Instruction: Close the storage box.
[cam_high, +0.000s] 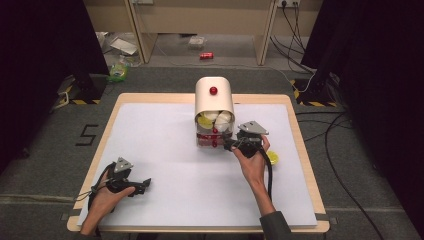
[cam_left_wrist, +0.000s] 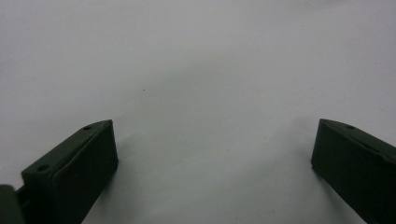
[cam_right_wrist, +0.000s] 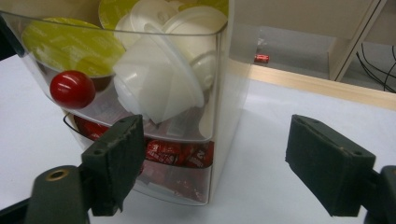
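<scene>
The right gripper (cam_right_wrist: 212, 163) has its two black jaws apart, with nothing pressed between them. Its left jaw stands just in front of the lower drawer of a small cream-topped container with clear plastic drawers (cam_right_wrist: 219, 93), and its right jaw hangs over bare worktop beside the container's corner. Just beyond the left jaw, red packets (cam_right_wrist: 180, 153) lie in the lower drawer. Above them, the upper drawer holds white and yellow-green capsule pods (cam_right_wrist: 159, 79), and a round red knob (cam_right_wrist: 72, 88) sits on its front. In the high view the right gripper (cam_high: 231, 145) is right at the container's (cam_high: 214, 97) front corner, and a yellow pod (cam_high: 273, 158) lies on the white worktop (cam_high: 200, 190) just behind the hand.

The left gripper (cam_left_wrist: 212, 154) also has its jaws wide apart — only the white surface lies between them. From above, the left gripper (cam_high: 145, 184) rests low near the worktop's front left corner, well away from the container.
</scene>
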